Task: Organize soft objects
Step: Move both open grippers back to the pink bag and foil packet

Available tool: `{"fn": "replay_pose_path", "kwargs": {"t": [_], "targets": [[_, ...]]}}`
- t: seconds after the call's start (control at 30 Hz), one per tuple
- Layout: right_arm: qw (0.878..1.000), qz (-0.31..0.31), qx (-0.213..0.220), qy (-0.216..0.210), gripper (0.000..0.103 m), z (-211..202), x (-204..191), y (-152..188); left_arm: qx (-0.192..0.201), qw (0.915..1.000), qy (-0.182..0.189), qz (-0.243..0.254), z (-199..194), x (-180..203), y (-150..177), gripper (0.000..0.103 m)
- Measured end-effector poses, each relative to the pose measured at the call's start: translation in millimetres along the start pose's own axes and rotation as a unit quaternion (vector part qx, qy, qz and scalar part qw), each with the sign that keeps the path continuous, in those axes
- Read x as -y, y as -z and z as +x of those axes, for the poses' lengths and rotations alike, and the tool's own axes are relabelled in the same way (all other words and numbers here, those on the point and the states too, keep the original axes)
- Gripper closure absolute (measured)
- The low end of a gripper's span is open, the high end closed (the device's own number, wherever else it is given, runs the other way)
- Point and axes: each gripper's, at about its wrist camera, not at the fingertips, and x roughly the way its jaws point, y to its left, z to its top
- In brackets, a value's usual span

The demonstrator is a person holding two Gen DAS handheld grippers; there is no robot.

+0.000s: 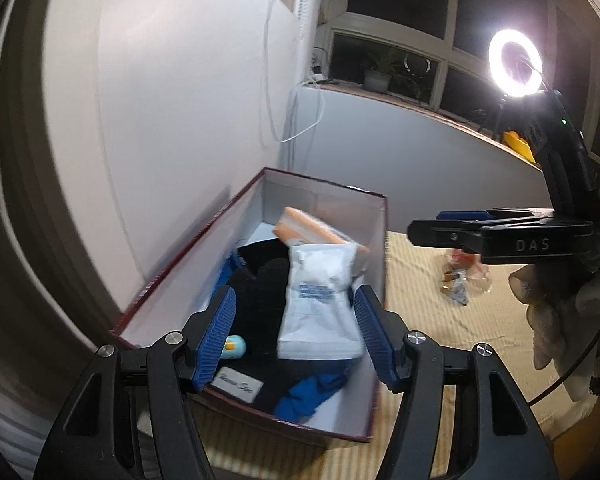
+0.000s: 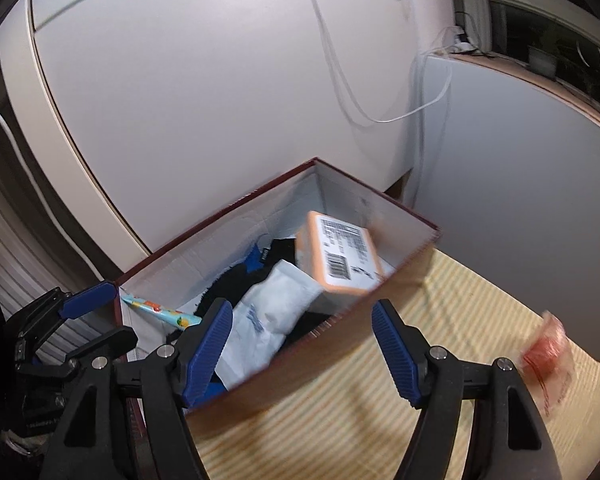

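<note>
On the striped yellow mat [image 2: 340, 420] by the white wall sits the maroon box [image 1: 172, 264], holding a white pouch [image 1: 320, 304], an orange pack [image 2: 340, 258] and dark clothes [image 1: 260, 304]. My left gripper [image 1: 294, 336] and right gripper [image 2: 302, 348] both hang spread wide above it, holding nothing.

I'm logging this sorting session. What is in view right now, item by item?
box: 1, maroon outside, white inside, on striped mat
orange packet: 1, in box, on top
white pouch: 1, in box
black fabric: 1 pile, in box
blue fabric: 1, box's near end
light-blue tube: 1, in box
red wrapper: 1, on mat
ring light: 1, lit
left gripper: open, over box
right gripper: open, empty
</note>
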Motion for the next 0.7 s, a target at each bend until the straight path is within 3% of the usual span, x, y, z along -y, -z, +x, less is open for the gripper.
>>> {"fn": "replay_pose_path", "kwargs": {"t": [0.37,0.7], "targets": [[0.996,0.079,0.032,0.041,0.031,-76,101,50,-0.002,0.9978,0.054,0.038,4,67,0,0.042],[0.985,0.145,0.04,0.09,0.029,-119,189,88,-0.049,0.9896,0.113,0.075,42,144,15,0.042]]}}
